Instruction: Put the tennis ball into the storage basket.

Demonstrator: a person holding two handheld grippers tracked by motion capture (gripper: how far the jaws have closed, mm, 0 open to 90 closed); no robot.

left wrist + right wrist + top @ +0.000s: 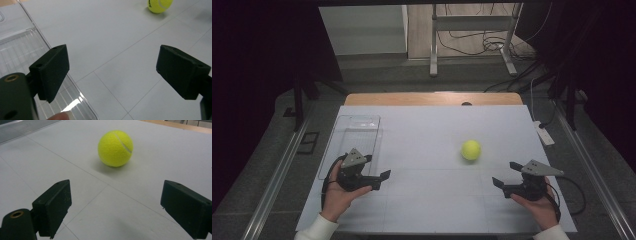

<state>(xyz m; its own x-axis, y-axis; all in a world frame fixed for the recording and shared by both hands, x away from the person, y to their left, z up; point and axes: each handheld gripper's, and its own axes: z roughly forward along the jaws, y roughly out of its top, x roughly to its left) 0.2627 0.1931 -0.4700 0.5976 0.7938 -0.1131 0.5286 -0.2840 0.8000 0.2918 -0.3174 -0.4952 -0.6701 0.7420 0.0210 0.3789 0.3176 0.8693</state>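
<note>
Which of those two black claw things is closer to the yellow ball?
The right gripper: the tennis ball lies just ahead of it, while the left gripper sits beside the clear tray.

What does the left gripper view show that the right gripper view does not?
The left gripper view alone has the clear plastic tray lying beside and under its left jaw, plus a fingertip at the bottom edge. The right gripper view alone has a strip of the wooden table edge at the top right and a close look at the ball's white seam. Both have the yellow tennis ball lying free on the white table sheet, and a pair of black jaws standing wide apart with nothing between them.
</note>
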